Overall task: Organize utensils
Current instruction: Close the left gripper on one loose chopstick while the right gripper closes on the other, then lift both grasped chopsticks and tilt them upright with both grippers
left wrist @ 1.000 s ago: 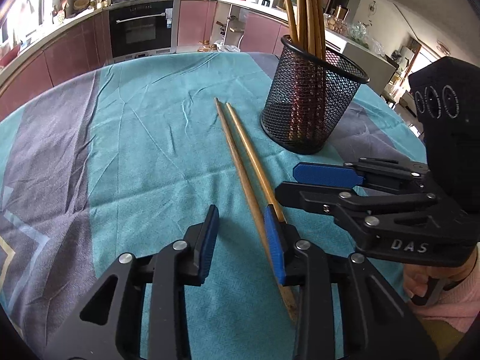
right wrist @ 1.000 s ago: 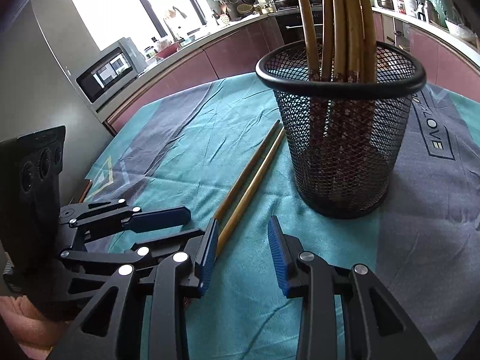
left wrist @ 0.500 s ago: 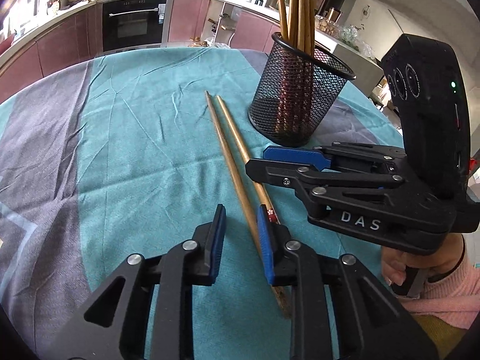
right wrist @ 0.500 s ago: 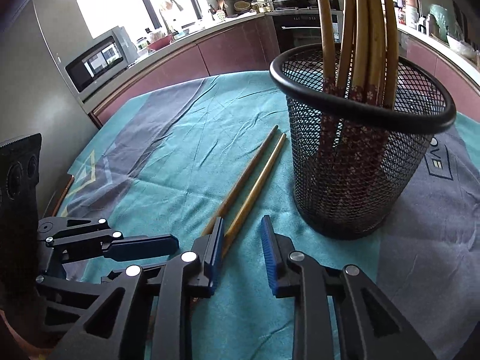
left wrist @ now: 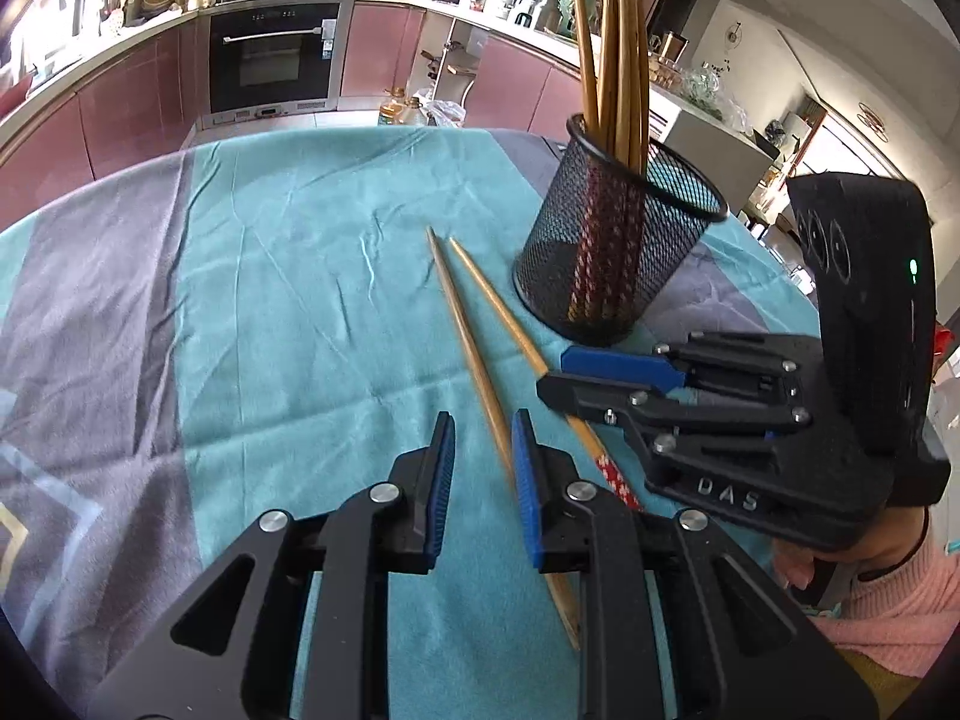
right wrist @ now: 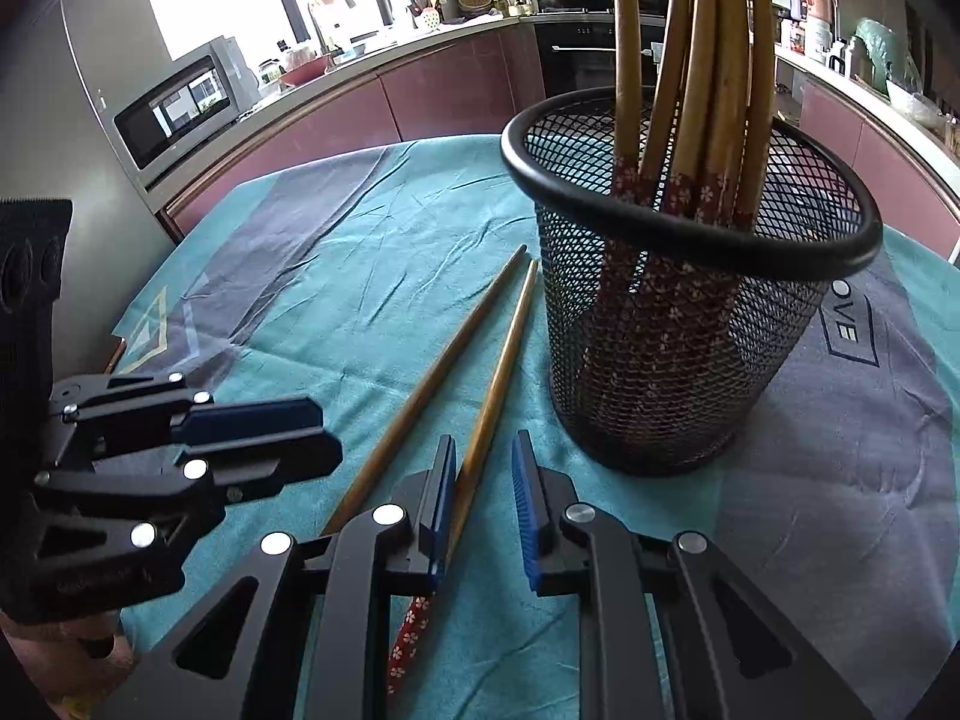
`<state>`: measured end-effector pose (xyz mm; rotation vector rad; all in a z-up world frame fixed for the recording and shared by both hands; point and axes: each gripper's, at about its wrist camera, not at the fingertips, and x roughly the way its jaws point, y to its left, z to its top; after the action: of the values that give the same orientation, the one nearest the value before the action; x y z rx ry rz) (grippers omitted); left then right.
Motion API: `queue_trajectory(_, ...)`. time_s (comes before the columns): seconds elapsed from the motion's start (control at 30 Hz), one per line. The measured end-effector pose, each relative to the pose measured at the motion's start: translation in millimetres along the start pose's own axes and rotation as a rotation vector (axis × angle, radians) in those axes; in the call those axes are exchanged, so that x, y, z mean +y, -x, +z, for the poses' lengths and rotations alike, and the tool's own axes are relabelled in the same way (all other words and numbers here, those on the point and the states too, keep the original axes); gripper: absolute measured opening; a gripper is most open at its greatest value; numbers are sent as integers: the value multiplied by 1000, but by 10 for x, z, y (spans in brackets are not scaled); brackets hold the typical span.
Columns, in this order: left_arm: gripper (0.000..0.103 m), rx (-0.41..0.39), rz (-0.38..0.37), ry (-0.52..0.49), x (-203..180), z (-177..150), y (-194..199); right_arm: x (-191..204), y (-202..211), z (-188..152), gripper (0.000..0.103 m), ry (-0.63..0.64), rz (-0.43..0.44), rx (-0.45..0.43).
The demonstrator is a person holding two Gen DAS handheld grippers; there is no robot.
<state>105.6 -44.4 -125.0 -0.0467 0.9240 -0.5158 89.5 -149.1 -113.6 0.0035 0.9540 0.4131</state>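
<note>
"DAS" marks the right gripper (left wrist: 555,372); both it and the left gripper (left wrist: 483,450) hover low, jaws spread, over two chopsticks (left wrist: 465,336)

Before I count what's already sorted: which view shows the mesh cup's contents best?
The right wrist view: it looks over the mesh cup rim onto the chopsticks inside. The left wrist view shows the cup farther off, side-on, its sticks overlapping.

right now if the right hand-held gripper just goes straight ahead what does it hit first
Most likely the mesh cup holding chopsticks, slightly right of its line. The nearer loose chopstick runs by the right hand-held gripper, by its left finger; depth is unclear.
</note>
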Motion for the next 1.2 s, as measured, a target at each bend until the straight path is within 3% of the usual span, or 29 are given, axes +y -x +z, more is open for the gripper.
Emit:
queue_trajectory(0.4,19,61,41,-38,-59,331,-385,-45,36,-36,17,-9,10,-7)
queue_trajectory(0.57,12,74,57,-28,-63,361,-502,-83,40,-37,14,-16,15,-11)
queue_trajectory(0.7,11,67,63,-4,-56,355,-517,-105,51,-47,8,-34,22,-18)
queue_trajectory(0.97,8,55,57,45,-2,182,-409,-225,161,-109,6,-117,86,-46)
queue_trajectory(1.2,8,66,46,35,-87,-6,-295,-120,211,-171,7,-55,109,-8)
